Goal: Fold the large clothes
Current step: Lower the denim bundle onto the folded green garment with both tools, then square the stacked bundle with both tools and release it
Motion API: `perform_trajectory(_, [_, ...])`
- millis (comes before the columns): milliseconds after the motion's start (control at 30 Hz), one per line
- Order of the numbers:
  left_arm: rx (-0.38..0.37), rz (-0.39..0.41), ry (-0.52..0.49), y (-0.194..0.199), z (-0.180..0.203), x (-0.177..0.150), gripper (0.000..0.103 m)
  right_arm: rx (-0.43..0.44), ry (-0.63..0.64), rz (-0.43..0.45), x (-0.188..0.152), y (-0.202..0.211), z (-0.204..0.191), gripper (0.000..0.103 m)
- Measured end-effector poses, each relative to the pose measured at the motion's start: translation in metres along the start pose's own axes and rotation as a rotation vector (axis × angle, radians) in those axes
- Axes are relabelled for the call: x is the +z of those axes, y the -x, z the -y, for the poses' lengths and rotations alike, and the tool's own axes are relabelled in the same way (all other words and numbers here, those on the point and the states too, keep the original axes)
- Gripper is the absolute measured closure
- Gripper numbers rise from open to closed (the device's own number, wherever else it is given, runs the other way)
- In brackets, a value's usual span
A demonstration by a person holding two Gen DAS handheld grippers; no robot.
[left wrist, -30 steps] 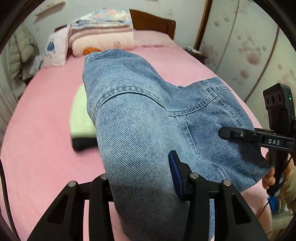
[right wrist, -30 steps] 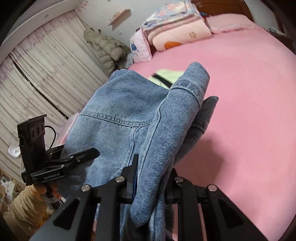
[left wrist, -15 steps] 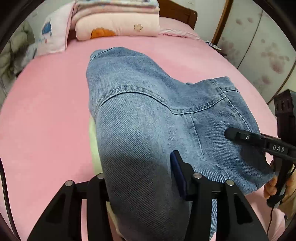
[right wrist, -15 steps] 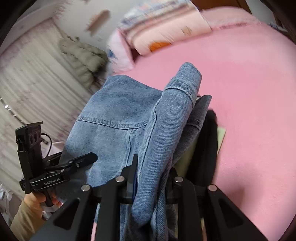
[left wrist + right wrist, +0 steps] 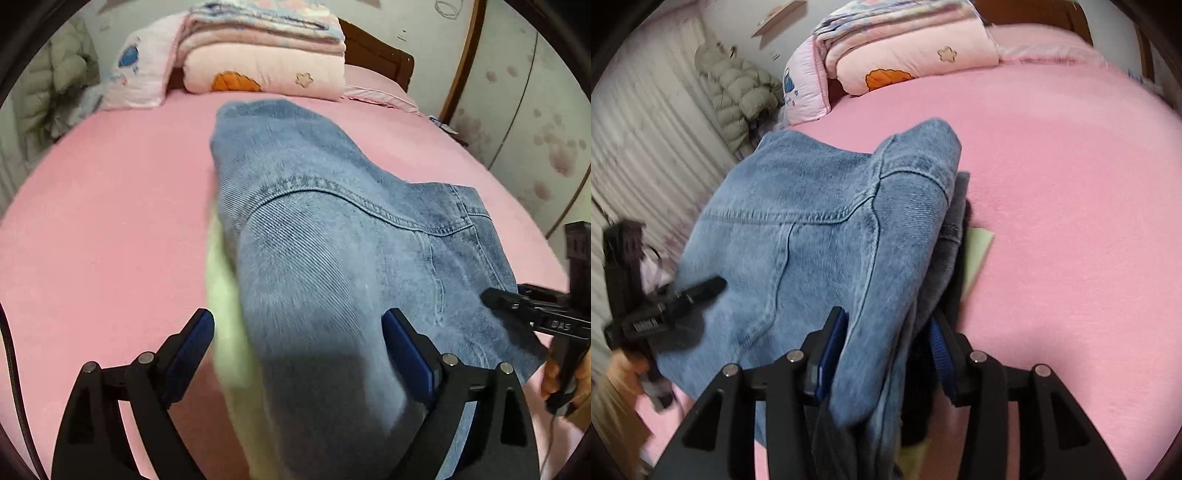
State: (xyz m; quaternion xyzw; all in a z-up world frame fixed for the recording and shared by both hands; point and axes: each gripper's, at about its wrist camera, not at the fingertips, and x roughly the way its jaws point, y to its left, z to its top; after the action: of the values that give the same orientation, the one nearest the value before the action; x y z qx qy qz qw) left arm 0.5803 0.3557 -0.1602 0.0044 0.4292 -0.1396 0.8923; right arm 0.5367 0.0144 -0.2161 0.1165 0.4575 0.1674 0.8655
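While left claw (image 5: 297, 354) gapes, right claw (image 5: 886, 354) pinches jeans (image 5: 798, 236).

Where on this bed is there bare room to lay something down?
Bare pink sheet lies left of the denim jacket, up to the pillow; more lies right of it. The folded quilts crowd the headboard end, the jacket the middle.

one denim garment (image 5: 332, 258), one pale green garment (image 5: 225, 295), two grippers (image 5: 297, 354) (image 5: 886, 347), one bed (image 5: 110, 221)
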Motion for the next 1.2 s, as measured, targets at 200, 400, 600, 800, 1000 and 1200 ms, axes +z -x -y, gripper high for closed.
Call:
perform_trajectory(200, [0.113,0.074,-0.036,0.062,0.018,-0.013,0.011,-0.075,0.086,0.040,-0.018,0.052,-0.010,0.064])
perform_trajectory(400, [0.031,0.112,0.007,0.106,0.047,-0.034,0.034,-0.027,0.126,0.085,-0.031,0.098,-0.037,0.088])
perform_trajectory(600, [0.113,-0.009,-0.079,0.080,0.077,-0.052,0.067,-0.008,0.145,0.041,-0.046,0.085,-0.060,0.094])
perform_trajectory(800, [0.188,-0.046,-0.074,0.065,0.077,-0.052,0.079,-0.079,0.105,-0.053,-0.067,0.059,-0.038,0.101])
perform_trajectory(1000, [0.202,-0.064,-0.009,0.080,0.080,-0.049,0.068,-0.062,0.031,-0.078,-0.068,0.076,-0.029,0.103])
perform_trajectory(1200, [0.159,-0.026,0.026,0.150,0.121,-0.066,0.020,-0.012,0.046,-0.088,-0.081,0.144,-0.043,0.103])
